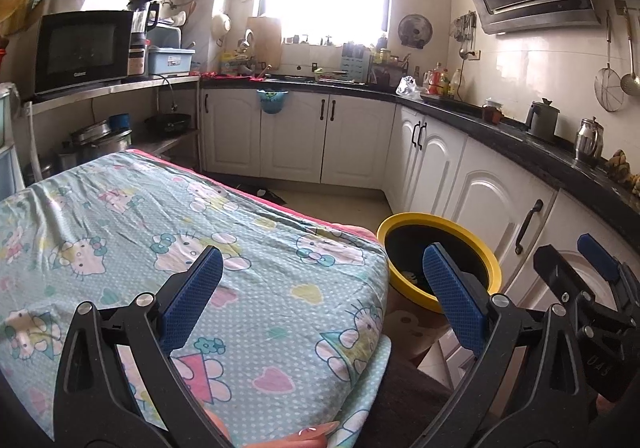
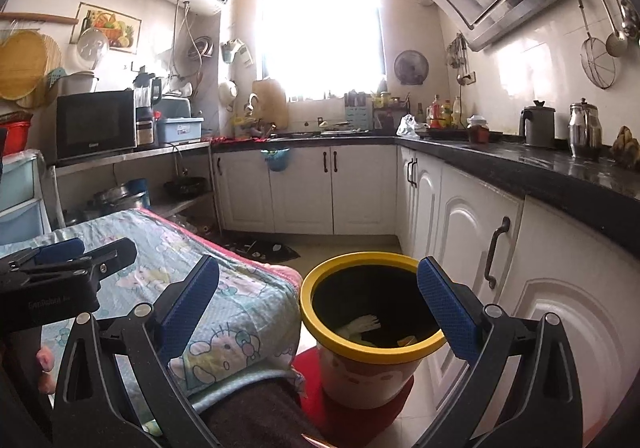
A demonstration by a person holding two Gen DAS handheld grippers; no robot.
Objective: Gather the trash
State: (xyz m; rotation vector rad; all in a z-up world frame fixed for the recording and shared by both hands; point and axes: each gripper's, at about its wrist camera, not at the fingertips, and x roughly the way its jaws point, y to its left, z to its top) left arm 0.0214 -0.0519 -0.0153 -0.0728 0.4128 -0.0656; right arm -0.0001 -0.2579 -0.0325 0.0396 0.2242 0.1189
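Bin (image 1: 440, 268), yellow-rimmed, stands at lower right of centre in the left wrist view, on the floor just beside the corner of the table, which is covered by a cartoon cloth (image 1: 200, 248). Left gripper (image 1: 322, 284) hangs above the table edge, jaws wide apart, nothing between them; its right-hand pad overlaps the bin's rim in the picture. No loose trash is visible on the cloth. Right gripper (image 1: 580, 276) shows at the right edge.

Right wrist view: bin (image 2: 316, 312) sits low centre, directly ahead of the right gripper (image 2: 318, 300), whose jaws are spread and empty. Pale scraps (image 2: 362, 326) lie inside the bin. Left gripper (image 2: 68, 256) appears at left over the cloth (image 2: 240, 312).

Judgement: the right gripper is nearer the bin; collection looks largely done.
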